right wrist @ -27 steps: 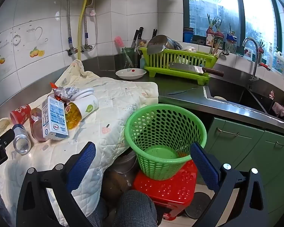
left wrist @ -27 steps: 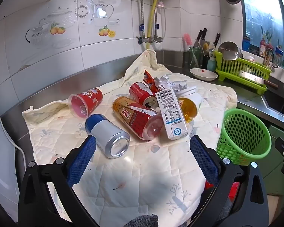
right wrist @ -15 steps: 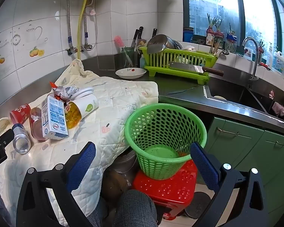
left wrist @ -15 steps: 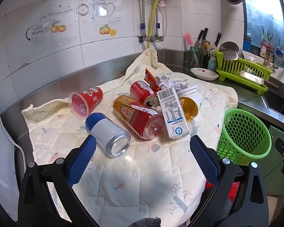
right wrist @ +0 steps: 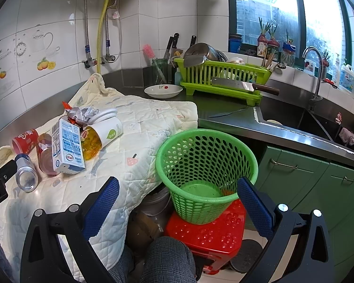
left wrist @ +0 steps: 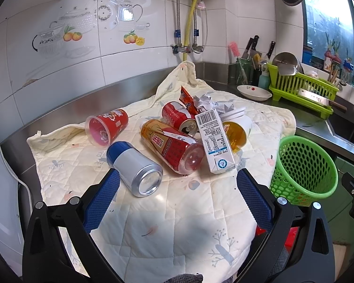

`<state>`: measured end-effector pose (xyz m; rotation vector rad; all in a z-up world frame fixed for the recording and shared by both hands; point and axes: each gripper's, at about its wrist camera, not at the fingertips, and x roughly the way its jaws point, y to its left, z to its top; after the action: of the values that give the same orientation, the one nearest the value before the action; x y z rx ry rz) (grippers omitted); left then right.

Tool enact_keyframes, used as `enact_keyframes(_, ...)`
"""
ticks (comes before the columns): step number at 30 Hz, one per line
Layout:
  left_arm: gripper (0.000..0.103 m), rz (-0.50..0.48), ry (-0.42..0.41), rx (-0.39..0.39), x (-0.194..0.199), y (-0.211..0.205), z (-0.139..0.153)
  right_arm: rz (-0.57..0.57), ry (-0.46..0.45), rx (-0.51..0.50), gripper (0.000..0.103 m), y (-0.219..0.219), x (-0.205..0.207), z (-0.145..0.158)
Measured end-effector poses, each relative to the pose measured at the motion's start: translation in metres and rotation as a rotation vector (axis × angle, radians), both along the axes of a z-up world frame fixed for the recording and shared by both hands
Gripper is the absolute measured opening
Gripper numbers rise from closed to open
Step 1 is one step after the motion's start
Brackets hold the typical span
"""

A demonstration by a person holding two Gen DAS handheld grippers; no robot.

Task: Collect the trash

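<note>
Trash lies on a quilted cloth [left wrist: 172, 212]: a blue-and-silver can [left wrist: 134, 167], a red-and-orange bottle [left wrist: 172, 148], a red can [left wrist: 179, 118], a red cup [left wrist: 106, 127], a milk carton [left wrist: 214, 141], a white cup with yellow inside [left wrist: 236, 129] and crumpled wrappers [left wrist: 200, 101]. My left gripper [left wrist: 177, 195] is open and empty, just short of the can and bottle. A green mesh basket [right wrist: 205, 172] stands on a red stool [right wrist: 207, 233] beside the counter. My right gripper [right wrist: 177, 202] is open and empty above the basket's near rim.
A green dish rack [right wrist: 224, 75] with a cleaver [right wrist: 243, 86], a white dish [right wrist: 162, 90], knives and a sink [right wrist: 294, 118] lie along the steel counter to the right. Green cabinets [right wrist: 318, 184] stand below. My knee [right wrist: 167, 259] shows under the right gripper.
The left gripper has edged slightly toward the trash pile. The right gripper and all objects are unchanged.
</note>
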<state>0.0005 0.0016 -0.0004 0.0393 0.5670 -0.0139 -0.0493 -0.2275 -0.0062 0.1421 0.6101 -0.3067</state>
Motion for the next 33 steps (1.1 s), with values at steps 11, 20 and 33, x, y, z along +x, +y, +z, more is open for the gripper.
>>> enact_keyframes(11, 0.098, 0.001, -0.001, 0.001, -0.0001, -0.0002, -0.0002, 0.001, 0.000, -0.001, 0.097, 0.0003, 0.0010, -0.0019)
enact_keyframes(20, 0.098, 0.001, -0.001, 0.001, -0.0001, -0.0004, 0.0003, 0.004, 0.001, 0.001, 0.097, 0.0010, 0.0014, -0.0024)
enact_keyframes(33, 0.098, 0.003, 0.004, 0.004, 0.0021, -0.0012, -0.0010, 0.019, 0.007, 0.000, 0.097, 0.0027, 0.0057, -0.0062)
